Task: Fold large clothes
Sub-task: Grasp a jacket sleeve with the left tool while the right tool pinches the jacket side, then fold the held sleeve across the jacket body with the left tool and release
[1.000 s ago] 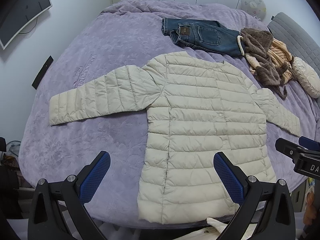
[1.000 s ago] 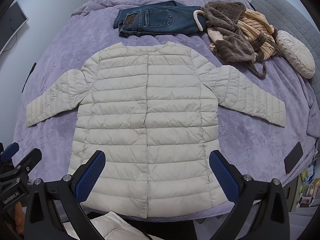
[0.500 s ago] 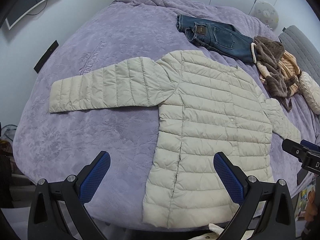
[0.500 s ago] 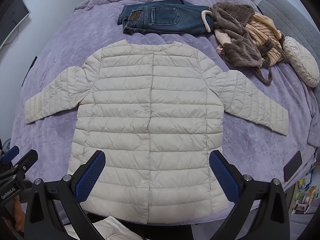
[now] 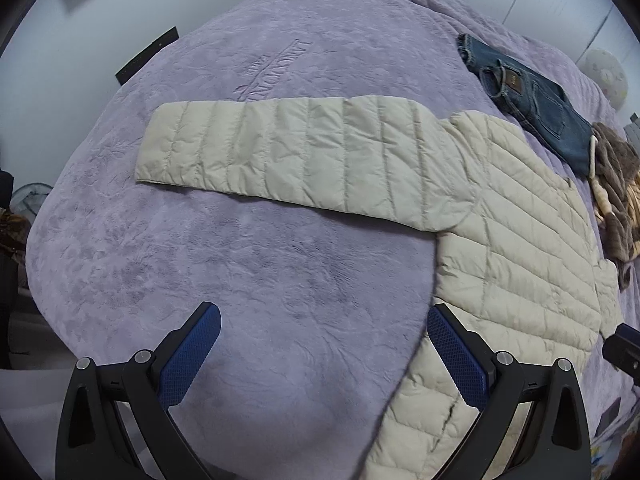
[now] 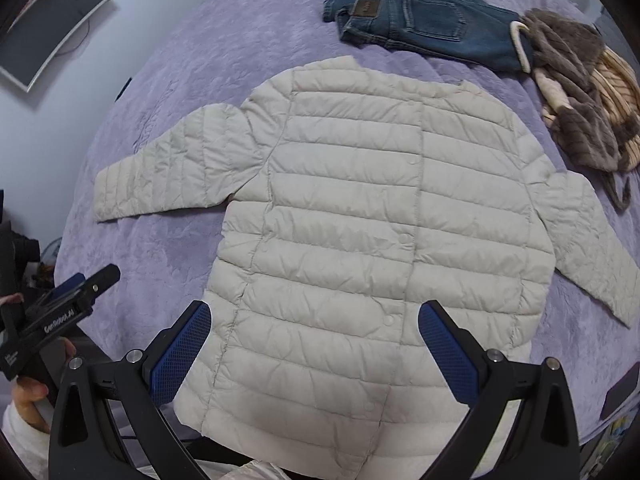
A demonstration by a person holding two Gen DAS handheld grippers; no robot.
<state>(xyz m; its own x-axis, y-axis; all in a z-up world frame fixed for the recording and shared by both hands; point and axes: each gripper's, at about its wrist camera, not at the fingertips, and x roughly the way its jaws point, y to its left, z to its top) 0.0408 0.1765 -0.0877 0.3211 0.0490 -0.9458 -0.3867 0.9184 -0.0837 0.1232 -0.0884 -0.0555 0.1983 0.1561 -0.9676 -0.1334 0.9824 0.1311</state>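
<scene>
A cream quilted puffer jacket [image 6: 376, 248] lies flat on the purple bed, buttoned front up, both sleeves spread out. Its left sleeve [image 5: 296, 156] stretches across the left wrist view. My left gripper [image 5: 320, 356] hovers open above bare bedspread just below that sleeve, with its right finger [image 5: 456, 356] over the jacket's side edge. My right gripper [image 6: 314, 352] is open above the jacket's lower hem, nothing between its blue pads. The left gripper's body [image 6: 52, 320] shows at the left of the right wrist view, held by a hand.
Folded blue jeans [image 6: 420, 20] lie at the far side of the bed [image 5: 280, 280]. A brown fuzzy garment over a striped one [image 6: 580, 92] sits far right. A dark phone [image 6: 620, 390] lies at the right edge. A monitor [image 6: 48, 28] hangs on the left wall.
My left gripper has swung left and come closer, so the sleeve now fills its view. My right gripper has drifted slightly forward and right over the jacket. Both stay open.
</scene>
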